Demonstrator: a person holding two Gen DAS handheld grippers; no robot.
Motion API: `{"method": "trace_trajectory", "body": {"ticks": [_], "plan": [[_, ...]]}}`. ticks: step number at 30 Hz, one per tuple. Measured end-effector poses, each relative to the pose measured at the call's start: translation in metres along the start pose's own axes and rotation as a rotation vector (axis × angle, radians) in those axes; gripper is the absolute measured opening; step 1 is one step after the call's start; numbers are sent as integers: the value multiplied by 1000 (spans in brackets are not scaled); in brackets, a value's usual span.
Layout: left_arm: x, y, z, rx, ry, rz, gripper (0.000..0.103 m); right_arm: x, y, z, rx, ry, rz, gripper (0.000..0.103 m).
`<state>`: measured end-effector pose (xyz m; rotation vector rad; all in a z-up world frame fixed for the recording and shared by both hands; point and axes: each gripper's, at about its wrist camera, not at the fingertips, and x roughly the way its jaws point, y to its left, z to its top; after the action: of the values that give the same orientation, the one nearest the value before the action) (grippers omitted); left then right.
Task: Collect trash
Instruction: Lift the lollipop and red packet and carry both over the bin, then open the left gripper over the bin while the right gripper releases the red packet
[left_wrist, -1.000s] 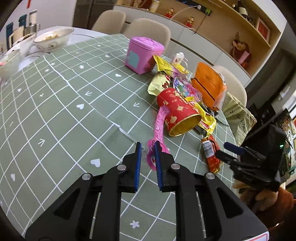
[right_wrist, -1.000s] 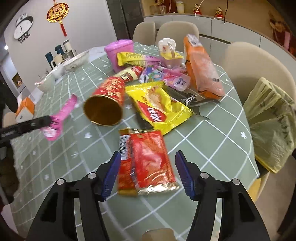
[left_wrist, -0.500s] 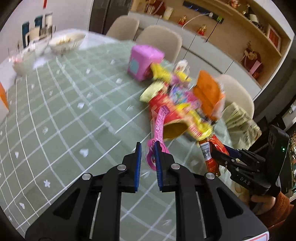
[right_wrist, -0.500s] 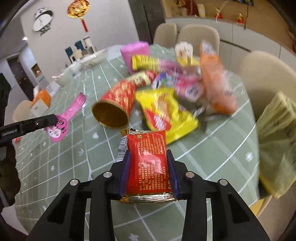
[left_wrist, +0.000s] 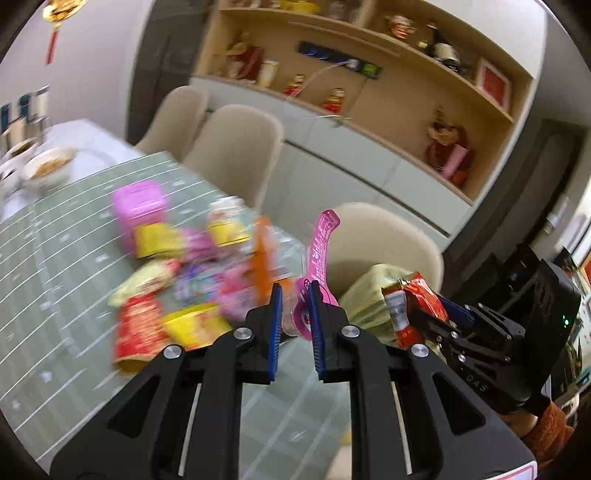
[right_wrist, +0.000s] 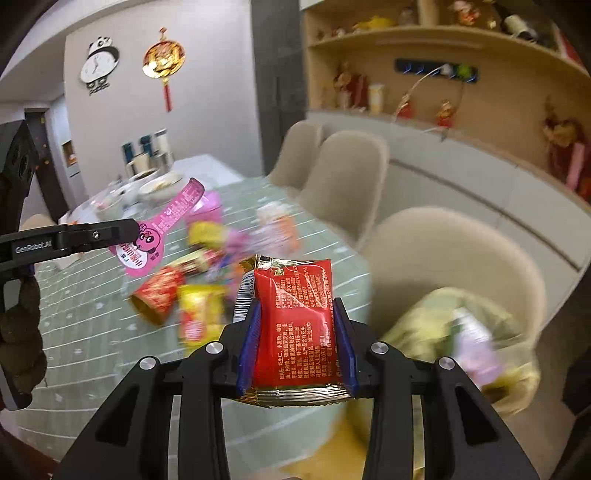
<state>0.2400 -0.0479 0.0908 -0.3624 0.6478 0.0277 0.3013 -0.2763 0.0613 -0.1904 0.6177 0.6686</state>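
Pink paddle-shaped wrapper (left_wrist: 320, 254) stands clamped between the left gripper's (left_wrist: 294, 306) closed fingers (left_wrist: 275, 325), rising above their tips, while in the right view the right gripper's (right_wrist: 297, 343) fingers (right_wrist: 249, 343) squeeze a red snack packet (right_wrist: 295, 325) above the green-clothed counter (right_wrist: 92, 332).

My left wrist camera looked along its fingers, above the table (left_wrist: 66, 236), toward the shelving. My right wrist camera faced likewise from further right. Both views shared the blurred litter and the beige chairs (right_wrist: 343, 177).
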Motion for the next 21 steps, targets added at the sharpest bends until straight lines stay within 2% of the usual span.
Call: {"method": "trace_trajectory", "body": {"ticks": [4,10,15,21], "plan": [[43,-54,9,25,21,-77,14,-6,-67,4,5,-22,-66,36],[119,-123,12,58,129,-139,14,2,-155,2,65,-7,-125,36],[166,-154,5,66,206,-166,14,7,-211,-6,104,-1,-163,36],[205,-166,-9,51,274,-172,14,11,-256,-18,166,-5,-221,36]]}}
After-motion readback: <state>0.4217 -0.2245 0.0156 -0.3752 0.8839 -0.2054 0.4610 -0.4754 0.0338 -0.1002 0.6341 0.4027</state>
